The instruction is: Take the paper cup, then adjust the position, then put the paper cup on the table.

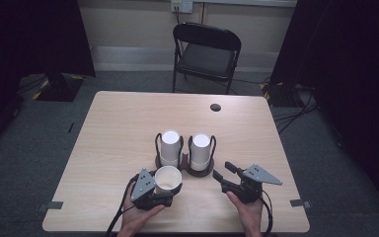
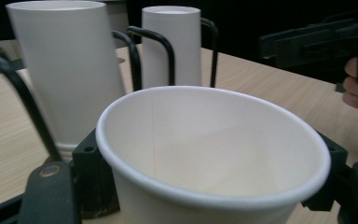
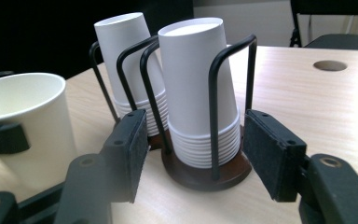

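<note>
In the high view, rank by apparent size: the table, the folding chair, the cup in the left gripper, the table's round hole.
1. Table
2. Folding chair
3. Cup, gripped by the left gripper
4. Round hole

The chair stands farther from the camera, so it looks smaller than it is.

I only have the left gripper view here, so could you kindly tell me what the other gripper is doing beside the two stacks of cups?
Observer: The right gripper is open, jaws apart, aimed at the right-hand stack of upside-down white paper cups.
Operator: Thank you. Is it touching that stack?
Observer: No, it stops short of the dark round holder base, holding nothing.
Operator: And what keeps the stacks upright?
Observer: Black wire hoops rise from each base; the left-hand stack leans slightly.
Operator: Where is my cup?
Observer: The left gripper holds the open white paper cup upright, just in front of the stacks.
</note>
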A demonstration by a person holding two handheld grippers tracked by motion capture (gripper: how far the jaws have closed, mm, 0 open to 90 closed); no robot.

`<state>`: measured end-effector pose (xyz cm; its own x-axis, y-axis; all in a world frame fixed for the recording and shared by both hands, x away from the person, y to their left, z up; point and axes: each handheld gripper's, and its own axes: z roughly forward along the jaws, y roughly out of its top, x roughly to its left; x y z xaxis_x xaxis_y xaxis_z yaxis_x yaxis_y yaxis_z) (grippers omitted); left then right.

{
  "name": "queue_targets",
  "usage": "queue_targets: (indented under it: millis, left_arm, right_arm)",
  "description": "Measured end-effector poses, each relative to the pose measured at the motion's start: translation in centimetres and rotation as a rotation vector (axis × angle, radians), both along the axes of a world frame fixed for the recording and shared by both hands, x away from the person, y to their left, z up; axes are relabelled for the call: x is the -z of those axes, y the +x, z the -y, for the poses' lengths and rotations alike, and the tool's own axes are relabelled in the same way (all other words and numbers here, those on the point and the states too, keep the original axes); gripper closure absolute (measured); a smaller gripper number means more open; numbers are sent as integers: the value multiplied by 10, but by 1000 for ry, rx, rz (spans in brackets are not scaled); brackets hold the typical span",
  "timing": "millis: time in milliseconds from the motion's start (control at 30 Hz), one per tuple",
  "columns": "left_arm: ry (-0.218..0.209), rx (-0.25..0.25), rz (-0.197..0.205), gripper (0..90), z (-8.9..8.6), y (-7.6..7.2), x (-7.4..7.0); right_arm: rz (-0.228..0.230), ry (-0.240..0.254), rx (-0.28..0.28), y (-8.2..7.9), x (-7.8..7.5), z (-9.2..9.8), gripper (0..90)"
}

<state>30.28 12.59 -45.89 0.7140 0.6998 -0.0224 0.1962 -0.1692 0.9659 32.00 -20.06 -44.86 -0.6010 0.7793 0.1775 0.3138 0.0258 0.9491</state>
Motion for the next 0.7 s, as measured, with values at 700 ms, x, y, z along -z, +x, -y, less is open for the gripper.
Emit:
queue_targets:
  millis: [700]
  left_arm:
    - [-35, -183, 46, 234, -51, 28, -15]
  right_arm:
    - [42, -35, 196, 1, 33, 22, 238]
